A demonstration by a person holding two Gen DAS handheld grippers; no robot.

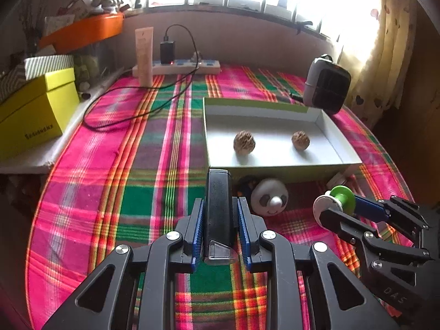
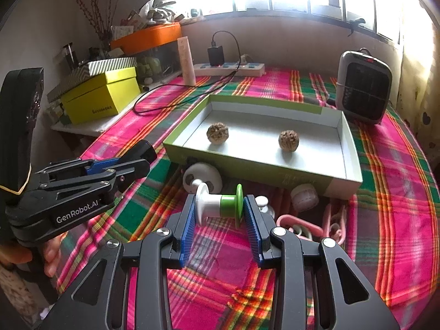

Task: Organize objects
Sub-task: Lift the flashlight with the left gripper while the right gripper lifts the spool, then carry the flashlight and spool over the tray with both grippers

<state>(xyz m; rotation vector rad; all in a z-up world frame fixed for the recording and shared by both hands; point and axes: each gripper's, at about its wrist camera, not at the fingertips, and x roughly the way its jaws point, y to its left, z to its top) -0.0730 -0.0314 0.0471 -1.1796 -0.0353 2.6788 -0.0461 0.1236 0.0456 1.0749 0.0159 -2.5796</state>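
Note:
My left gripper is shut on a black oblong device, held above the plaid cloth just short of the shallow open box. My right gripper is shut on a white and green spool, also in front of the box. Two walnuts lie in the box. A white panda toy lies against the box's near wall, between the grippers. The right gripper with the spool also shows in the left wrist view.
Pink clips and a small round jar lie by the box's near right corner. A heater stands at the back right, a power strip with charger and cable at the back, yellow boxes at left.

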